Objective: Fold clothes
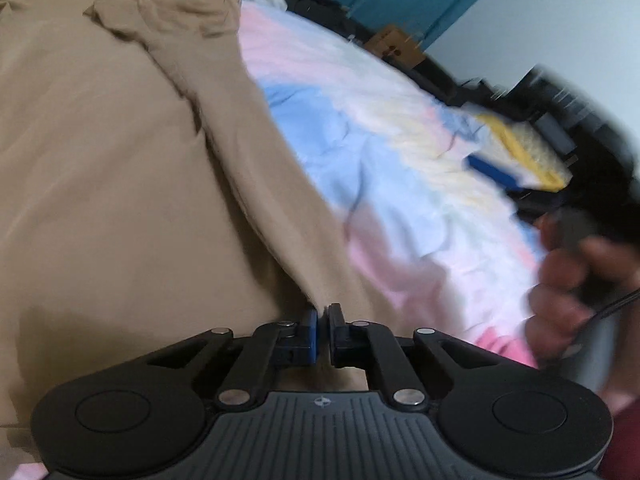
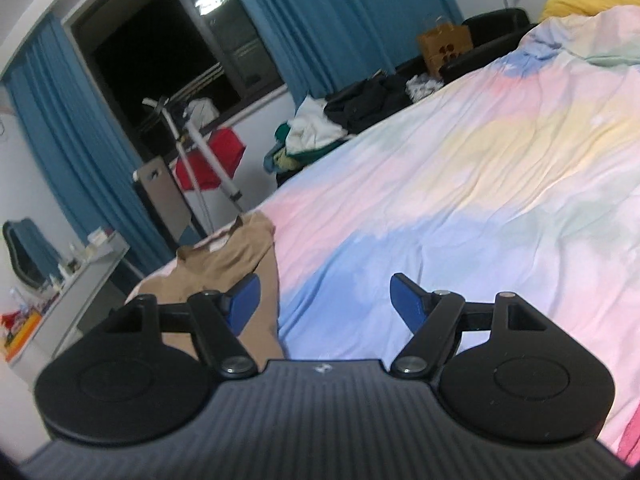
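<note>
A tan shirt [image 1: 120, 160] lies spread on the pastel bedspread [image 1: 380, 120], with its collar at the far end. My left gripper [image 1: 323, 320] is shut on the shirt's near right edge, and a fold of cloth runs up from the pinch. In the right wrist view the same tan shirt [image 2: 240, 256] lies at the left, partly behind the left blue pad. My right gripper [image 2: 324, 296] stands open over the bedspread [image 2: 480, 180] with nothing between its fingers. A hand [image 1: 568, 288] holds that gripper, blurred, at the right of the left wrist view.
A pile of loose clothes [image 2: 312, 132] and dark garments [image 2: 372, 104] lie past the bed's far edge. A brown paper bag [image 2: 444, 48] stands behind them. A drying rack with a red cloth [image 2: 216, 156] and a cluttered desk [image 2: 80, 268] are on the left.
</note>
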Available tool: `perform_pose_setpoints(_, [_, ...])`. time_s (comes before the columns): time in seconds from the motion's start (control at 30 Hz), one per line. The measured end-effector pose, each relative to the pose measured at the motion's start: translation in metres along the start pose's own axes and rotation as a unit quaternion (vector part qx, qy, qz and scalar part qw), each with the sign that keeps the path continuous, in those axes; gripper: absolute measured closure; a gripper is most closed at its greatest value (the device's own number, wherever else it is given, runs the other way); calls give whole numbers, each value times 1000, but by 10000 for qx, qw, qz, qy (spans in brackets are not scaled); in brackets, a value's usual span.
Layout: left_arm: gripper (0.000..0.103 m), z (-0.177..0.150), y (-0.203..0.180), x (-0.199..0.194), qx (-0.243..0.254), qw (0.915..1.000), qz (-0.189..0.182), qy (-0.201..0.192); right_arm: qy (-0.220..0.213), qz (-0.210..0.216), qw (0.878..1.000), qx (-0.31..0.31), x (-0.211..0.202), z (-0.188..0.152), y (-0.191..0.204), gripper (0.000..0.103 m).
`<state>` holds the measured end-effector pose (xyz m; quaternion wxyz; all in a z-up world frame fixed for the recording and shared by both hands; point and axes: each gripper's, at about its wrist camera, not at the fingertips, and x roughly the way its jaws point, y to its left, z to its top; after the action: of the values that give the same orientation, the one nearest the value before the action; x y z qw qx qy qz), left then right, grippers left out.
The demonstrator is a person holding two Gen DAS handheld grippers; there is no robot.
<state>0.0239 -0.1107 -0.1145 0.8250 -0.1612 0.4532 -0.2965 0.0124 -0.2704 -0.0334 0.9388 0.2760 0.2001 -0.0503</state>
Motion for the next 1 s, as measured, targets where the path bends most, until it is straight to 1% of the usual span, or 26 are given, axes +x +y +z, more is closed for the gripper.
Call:
perform_pose_setpoints(0.13, [101,16,1,-42,-3,9996,-224,-145,175,83,9997,-114,3,-4,7,29])
perform_pose_setpoints(0.23, [101,28,12,-68,-185,9995,-215,-113,345,173,9990,-204,6,-7,12,29])
perform_pose_setpoints(0.3, [101,31,25,-81,-290,9995,-37,-95,473,226,9982,-281,10,-9,16,29])
perform_pose_setpoints(0.4, [101,27,46,-90,-278,9984,484,-10,672,298,9963,-451,15,-12,24,29])
perform_pose_setpoints(0.47, [101,23,62,-87,-402,9964,740,71,848,395,9942,-524,19,-17,29,29])
perform_pose_setpoints(0.53, [101,23,74,-80,-401,9943,982,141,1028,452,9915,-660,22,-21,34,29])
perform_pose_setpoints(0.63, [101,20,89,-70,-545,9928,1056,172,1282,609,9873,-714,27,-28,39,29])
perform_pose_setpoints(0.67, [101,20,93,-69,-619,9929,997,175,1366,667,9857,-721,28,-31,41,29])
perform_pose_setpoints(0.73, [100,21,93,-70,-598,9936,945,132,1552,757,9824,-716,32,-36,43,32])
perform_pose_setpoints(0.83, [100,19,90,-73,-517,9961,712,11,2023,665,9750,-632,41,-49,42,33])
perform_pose_setpoints(0.93, [100,17,85,-82,-509,9983,233,-160,2560,698,9621,-633,48,-64,49,33])
perform_pose_setpoints(1.0, [101,16,84,-88,-485,9982,-140,-336,2927,744,9511,-640,52,-75,55,33])
